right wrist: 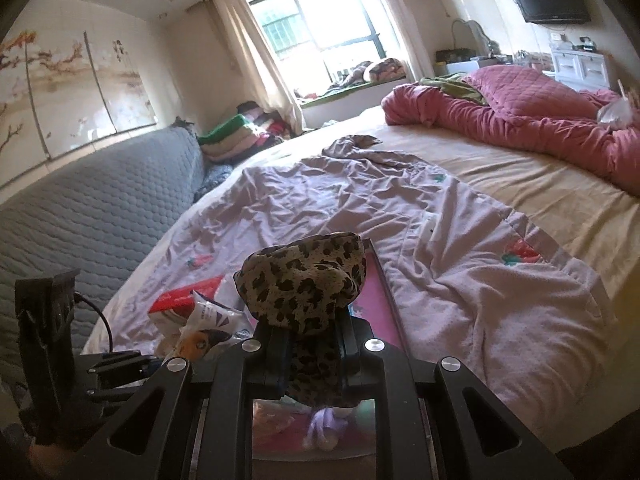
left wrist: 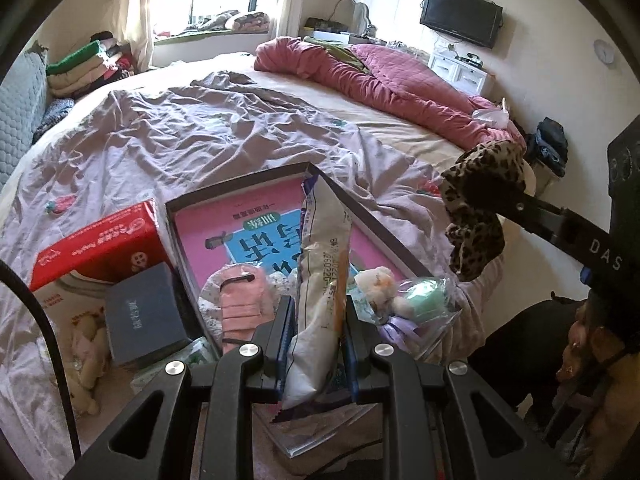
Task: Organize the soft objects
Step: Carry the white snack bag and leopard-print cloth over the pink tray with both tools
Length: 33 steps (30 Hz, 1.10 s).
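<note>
My left gripper [left wrist: 316,312] is shut on a long white plastic packet [left wrist: 324,264] with printed text, held over a shallow dark-rimmed box [left wrist: 240,196] that has a pink and blue printed bottom. In that box lie a bagged pink cloth [left wrist: 240,300], a small cream plush toy [left wrist: 378,286] and a bagged green item [left wrist: 424,300]. My right gripper [right wrist: 314,344] is shut on a leopard-print fabric piece [right wrist: 308,280], which bulges above the fingers. The left wrist view shows that leopard fabric [left wrist: 476,204] hanging at the right, above the bed's edge.
A red carton [left wrist: 104,240], a dark grey booklet [left wrist: 142,312] and a pale plush toy [left wrist: 82,364] lie left of the box on a wrinkled lilac sheet [right wrist: 440,272]. A red quilt [right wrist: 520,120] is heaped at the bed's far side. A grey padded headboard [right wrist: 100,208] stands left.
</note>
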Each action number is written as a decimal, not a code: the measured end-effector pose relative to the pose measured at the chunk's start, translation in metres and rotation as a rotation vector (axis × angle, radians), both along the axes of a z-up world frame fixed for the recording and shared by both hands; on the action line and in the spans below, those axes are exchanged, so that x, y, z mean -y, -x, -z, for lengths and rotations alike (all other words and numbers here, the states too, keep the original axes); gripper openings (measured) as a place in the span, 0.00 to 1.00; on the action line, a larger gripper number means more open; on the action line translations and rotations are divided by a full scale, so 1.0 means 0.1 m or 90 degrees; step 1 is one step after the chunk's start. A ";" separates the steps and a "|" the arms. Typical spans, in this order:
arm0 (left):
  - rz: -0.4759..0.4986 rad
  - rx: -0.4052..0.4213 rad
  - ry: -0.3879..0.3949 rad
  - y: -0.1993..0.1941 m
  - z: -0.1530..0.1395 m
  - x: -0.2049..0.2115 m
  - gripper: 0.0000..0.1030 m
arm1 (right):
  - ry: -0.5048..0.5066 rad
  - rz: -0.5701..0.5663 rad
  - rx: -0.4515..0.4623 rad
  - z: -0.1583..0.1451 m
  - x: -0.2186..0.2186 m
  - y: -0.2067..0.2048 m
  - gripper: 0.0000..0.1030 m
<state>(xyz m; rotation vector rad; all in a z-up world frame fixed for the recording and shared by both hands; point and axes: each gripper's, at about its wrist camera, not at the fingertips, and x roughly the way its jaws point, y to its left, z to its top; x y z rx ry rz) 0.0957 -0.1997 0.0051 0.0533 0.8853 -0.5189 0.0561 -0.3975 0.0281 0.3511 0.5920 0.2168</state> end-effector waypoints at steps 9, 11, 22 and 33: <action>-0.008 -0.016 0.011 -0.10 0.11 -0.03 0.21 | 0.015 0.006 -0.012 0.06 -0.04 -0.09 0.17; -0.013 -0.017 0.014 -0.13 0.12 -0.04 0.21 | 0.018 0.005 -0.013 0.07 -0.04 -0.12 0.17; -0.016 -0.050 0.030 -0.26 0.35 -0.03 0.21 | 0.031 0.016 -0.032 0.14 0.01 -0.25 0.17; -0.023 -0.078 0.036 -0.33 0.52 -0.04 0.22 | 0.060 0.012 -0.061 0.33 -0.02 -0.43 0.18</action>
